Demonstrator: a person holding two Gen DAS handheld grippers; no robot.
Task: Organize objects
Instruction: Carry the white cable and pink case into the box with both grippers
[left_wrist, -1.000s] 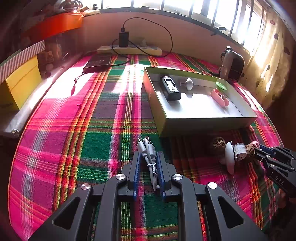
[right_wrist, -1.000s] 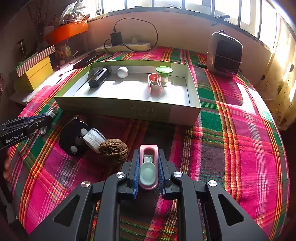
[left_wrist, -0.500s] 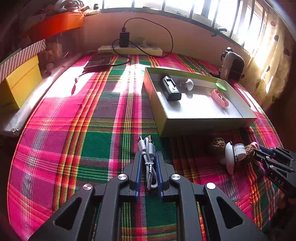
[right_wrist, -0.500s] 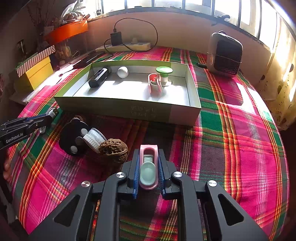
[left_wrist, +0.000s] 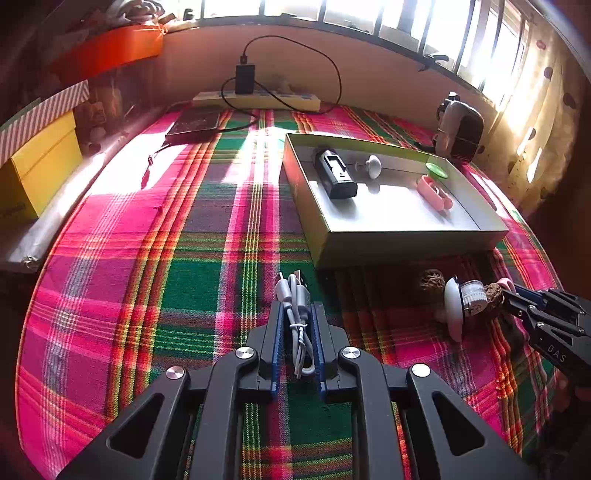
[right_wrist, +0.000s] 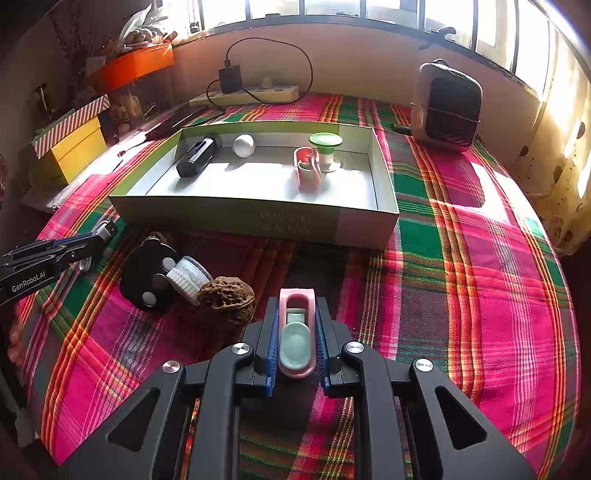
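Currently both grasps look made, and the step in hand seems to be the carry to the box (right_wrist: 255, 221). Leftmost, the left hand-held gripper (left_wrist: 297, 332) is clamped on a bundled white cable (left_wrist: 295, 317), held low over the plaid cloth (left_wrist: 192, 280) — just short of the box's near left corner. Between the two lie a black disc (right_wrist: 147, 275), a white brush (right_wrist: 188, 278) and a walnut (right_wrist: 226, 299), bunched and touching. To the right, the right hand-held gripper (right_wrist: 296, 332) grips a pink holder (right_wrist: 296, 334), level and pointing at the box's front wall. Next, I judge, each load must be lifted clear of that wall and set on bare floor inside — away from the black case (right_wrist: 195, 157), ball (right_wrist: 243, 145) and green-capped piece (right_wrist: 325, 147).
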